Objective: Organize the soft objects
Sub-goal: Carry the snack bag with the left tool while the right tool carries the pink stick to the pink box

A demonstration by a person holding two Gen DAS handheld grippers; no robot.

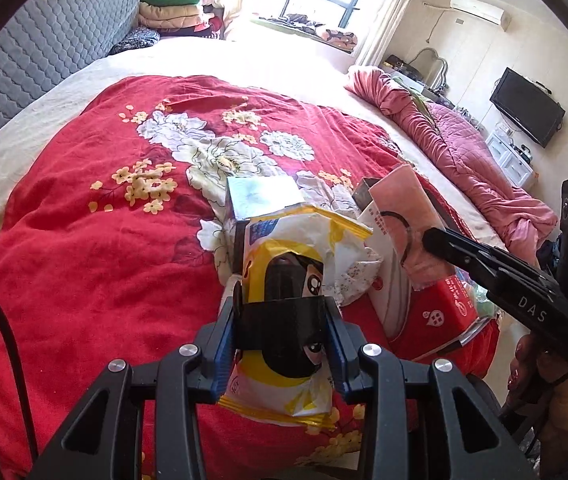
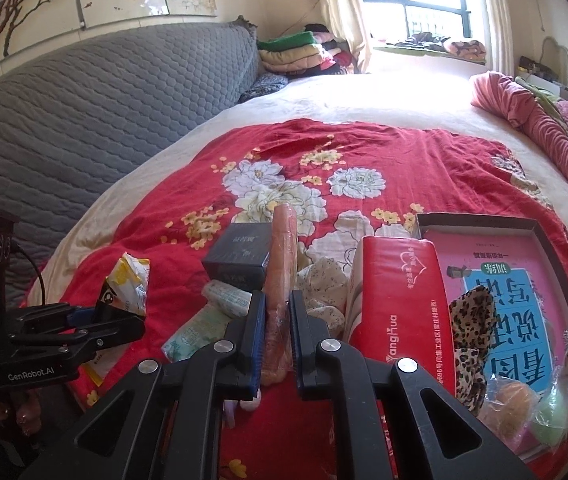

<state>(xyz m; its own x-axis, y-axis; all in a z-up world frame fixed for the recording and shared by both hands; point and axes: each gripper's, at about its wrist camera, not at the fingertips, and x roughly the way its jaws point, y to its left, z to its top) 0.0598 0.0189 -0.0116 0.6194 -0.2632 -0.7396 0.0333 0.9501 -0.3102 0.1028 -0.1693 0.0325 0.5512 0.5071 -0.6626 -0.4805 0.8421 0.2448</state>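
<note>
**Both claws loaded above the red floral blanket**

My left claw point(image 1: 284, 320) is clenched on a yellow and white snack packet point(image 1: 287, 264) with a cartoon face printed on it. The packet's long axis runs along my fingers, its crinkled far end pointing away from me toward the grey headboard point(image 1: 44, 48), its near end hanging out below my jaws. It is lifted clear of the red floral blanket point(image 1: 96, 240).

My right claw point(image 2: 276, 320) is clamped tight on a thin pink plastic-wrapped pack point(image 2: 282, 256). It stands edge-on between my pads, its long axis also running straight ahead toward the headboard, with the far end raised above the blanket.

Taking the red tissue pack point(image 2: 395, 300) as the landmark: the pink pack is just to its left, and a dark small box point(image 2: 240, 260) sits further left beyond that. To the tissue pack's right lies an open box lid holding a pink and blue book point(image 2: 515, 280), with a leopard-print cloth point(image 2: 471, 340) draped on it. A floral cloth point(image 2: 323, 280) lies bunched between the pink pack and the tissue pack.
</note>
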